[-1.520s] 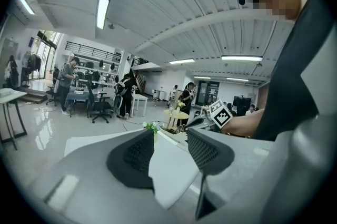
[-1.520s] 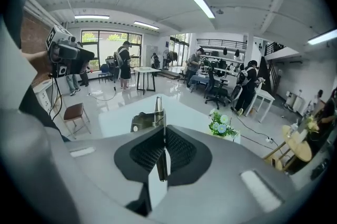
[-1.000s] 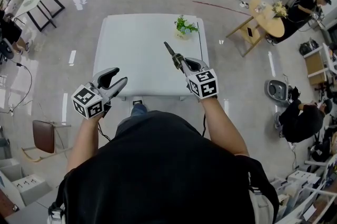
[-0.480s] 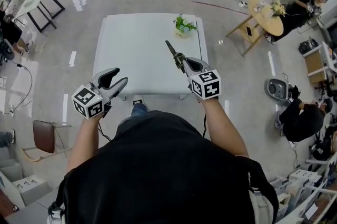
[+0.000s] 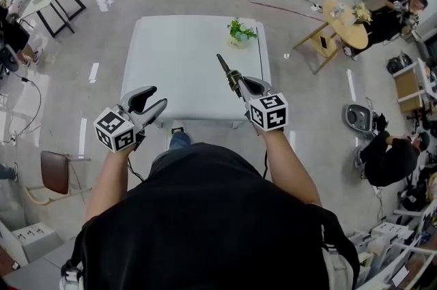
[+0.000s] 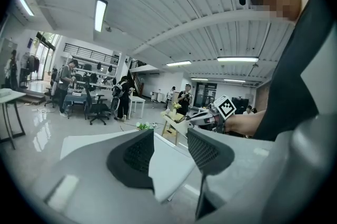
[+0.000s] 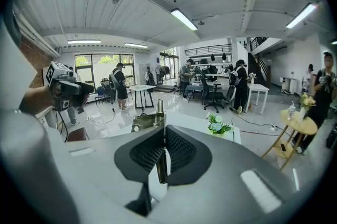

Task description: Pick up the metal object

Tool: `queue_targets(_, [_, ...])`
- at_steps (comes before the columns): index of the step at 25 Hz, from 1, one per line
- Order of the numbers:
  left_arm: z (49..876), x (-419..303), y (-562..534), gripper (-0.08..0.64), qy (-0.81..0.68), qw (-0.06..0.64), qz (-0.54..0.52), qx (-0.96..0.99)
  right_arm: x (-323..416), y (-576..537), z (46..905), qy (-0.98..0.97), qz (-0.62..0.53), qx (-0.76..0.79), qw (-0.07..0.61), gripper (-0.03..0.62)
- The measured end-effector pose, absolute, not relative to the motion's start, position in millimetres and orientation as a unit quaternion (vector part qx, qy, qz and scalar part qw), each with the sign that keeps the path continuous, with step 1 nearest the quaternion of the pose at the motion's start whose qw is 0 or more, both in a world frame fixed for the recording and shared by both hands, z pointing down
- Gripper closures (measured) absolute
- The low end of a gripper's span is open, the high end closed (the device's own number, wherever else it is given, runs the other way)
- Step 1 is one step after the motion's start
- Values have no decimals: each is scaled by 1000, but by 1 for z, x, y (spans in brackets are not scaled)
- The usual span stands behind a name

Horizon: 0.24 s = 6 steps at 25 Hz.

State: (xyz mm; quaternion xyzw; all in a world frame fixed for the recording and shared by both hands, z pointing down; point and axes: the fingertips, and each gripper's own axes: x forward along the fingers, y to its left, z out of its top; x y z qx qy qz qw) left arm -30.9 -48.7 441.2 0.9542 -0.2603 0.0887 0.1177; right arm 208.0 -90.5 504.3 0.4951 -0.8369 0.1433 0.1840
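The metal object [image 5: 225,69] is a slim dark tool that sticks out forward from my right gripper [image 5: 238,85], lifted above the white table [image 5: 184,63]. In the right gripper view the jaws are shut on the metal object [image 7: 159,136], whose upper end rises past them. My left gripper [image 5: 151,101] hangs over the table's near left edge, open and holding nothing. In the left gripper view its pads [image 6: 138,152] stand well apart, and the right gripper [image 6: 202,116] shows beyond them.
A small potted plant [image 5: 238,33] stands at the table's far right. A round wooden table [image 5: 345,21] with a seated person is off to the right, a chair [image 5: 54,172] to the left. Office chairs and other people stand farther off.
The right gripper with the metal object has drifted slightly right and away from me. The left gripper has hardly moved.
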Motion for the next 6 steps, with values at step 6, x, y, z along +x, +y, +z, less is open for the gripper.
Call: queue_targets(6, [447,-35,-45,365,-262,124,89,953,209,-85,512,-835,149,493,193,555])
